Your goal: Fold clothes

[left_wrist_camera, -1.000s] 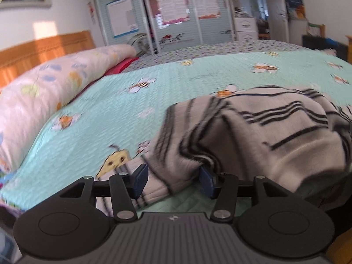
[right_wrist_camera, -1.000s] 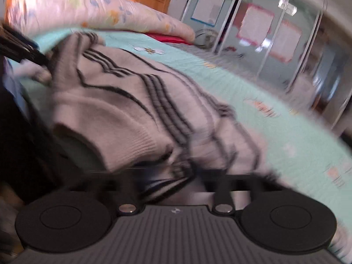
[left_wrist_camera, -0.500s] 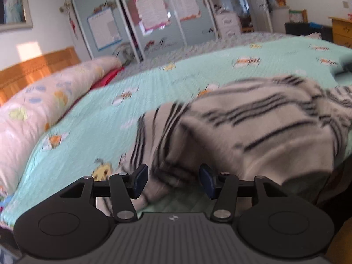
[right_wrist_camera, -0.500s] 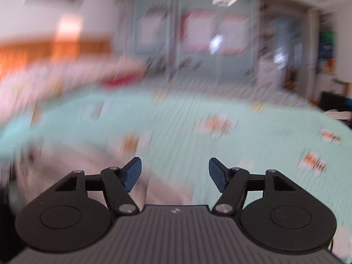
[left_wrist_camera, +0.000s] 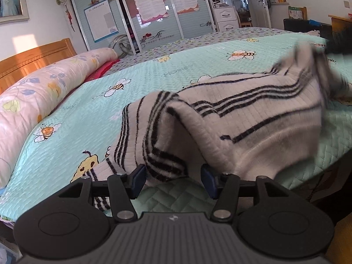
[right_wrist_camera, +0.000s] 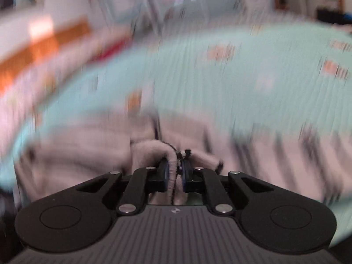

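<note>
A cream knit sweater with black stripes lies bunched on the mint bee-print bedspread. My left gripper hangs open at the sweater's near hem, blue pads on either side of a striped fold, not pinching it. In the right wrist view, my right gripper is shut on a fold of the sweater; everything beyond is motion-blurred. In the left wrist view the sweater's far right corner is lifted toward a dark blurred shape at the frame edge.
A long floral bolster lies along the wooden headboard on the left. Sliding wardrobe doors stand beyond the bed. The bed's near edge drops off at the lower right.
My right gripper, open over the bedspread half a second ago, has shut on a sweater fold and is moving fast. The sweater's far right corner has risen. My left gripper stays open at the hem.
</note>
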`<state>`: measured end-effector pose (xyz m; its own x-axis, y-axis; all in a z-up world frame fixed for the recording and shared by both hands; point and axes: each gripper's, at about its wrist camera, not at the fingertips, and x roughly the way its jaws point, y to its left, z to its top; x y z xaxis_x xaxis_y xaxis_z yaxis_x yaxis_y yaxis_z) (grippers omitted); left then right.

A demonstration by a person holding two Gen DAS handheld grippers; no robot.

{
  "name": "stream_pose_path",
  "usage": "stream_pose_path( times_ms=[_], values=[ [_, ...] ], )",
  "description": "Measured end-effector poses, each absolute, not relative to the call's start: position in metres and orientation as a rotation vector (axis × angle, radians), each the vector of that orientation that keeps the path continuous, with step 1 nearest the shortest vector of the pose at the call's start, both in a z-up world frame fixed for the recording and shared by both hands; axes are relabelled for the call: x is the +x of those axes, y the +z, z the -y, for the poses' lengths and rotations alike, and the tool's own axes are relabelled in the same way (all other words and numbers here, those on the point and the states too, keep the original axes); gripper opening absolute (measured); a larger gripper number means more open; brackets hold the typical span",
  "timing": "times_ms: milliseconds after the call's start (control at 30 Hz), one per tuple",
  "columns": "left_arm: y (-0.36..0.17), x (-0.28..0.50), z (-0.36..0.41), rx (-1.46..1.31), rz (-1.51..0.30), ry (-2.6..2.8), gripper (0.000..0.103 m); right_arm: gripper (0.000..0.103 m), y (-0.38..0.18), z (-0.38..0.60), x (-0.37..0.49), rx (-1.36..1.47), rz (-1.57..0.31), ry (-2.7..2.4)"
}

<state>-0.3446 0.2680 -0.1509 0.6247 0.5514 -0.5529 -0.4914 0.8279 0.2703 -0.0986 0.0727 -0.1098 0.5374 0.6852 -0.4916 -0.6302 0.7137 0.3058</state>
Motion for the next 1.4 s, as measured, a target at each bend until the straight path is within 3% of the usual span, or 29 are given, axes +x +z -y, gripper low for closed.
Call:
stream_pose_path(
  times_ms=[100,167,233,267,467,733,833,967,1133,1400],
  values=[
    [-0.15,-0.343,-0.269,0.08,-0.659,0.584,0.057,0.013,-0.08,-0.063,-0.076,0.249,-0.521,0.723],
    [-0.153,-0.342,-0.267,0.08,-0.666,0.57,0.057,0.025,-0.081,-0.061,-0.068,0.274,-0.558,0.712],
    [-0.155,-0.34,-0.262,0.103,-0.67,0.551,0.057,0.049,-0.095,-0.058,-0.074,0.275,-0.62,0.721],
    [-0.156,-0.338,-0.259,0.12,-0.671,0.541,0.057,0.052,-0.106,-0.055,-0.082,0.272,-0.642,0.73],
    [-0.164,-0.329,-0.235,0.319,-0.656,0.499,0.057,0.054,-0.184,-0.048,-0.119,0.21,-0.872,0.738],
    [-0.212,-0.302,-0.199,0.877,-0.599,0.472,0.058,0.069,-0.193,-0.058,-0.118,0.175,-0.879,0.769],
    [-0.207,-0.291,-0.208,0.85,-0.612,0.456,0.057,0.072,-0.192,-0.062,-0.123,0.133,-0.856,0.787],
    [-0.19,-0.279,-0.221,0.778,-0.644,0.412,0.027,0.075,-0.192,-0.065,-0.12,0.101,-0.841,0.797],
    [-0.184,-0.275,-0.226,0.752,-0.664,0.391,0.028,0.076,-0.194,-0.061,-0.116,0.102,-0.841,0.807],
    [-0.159,-0.268,-0.235,0.599,-0.623,0.438,0.015,0.077,-0.194,-0.064,-0.12,0.052,-0.816,0.808]
  ],
)
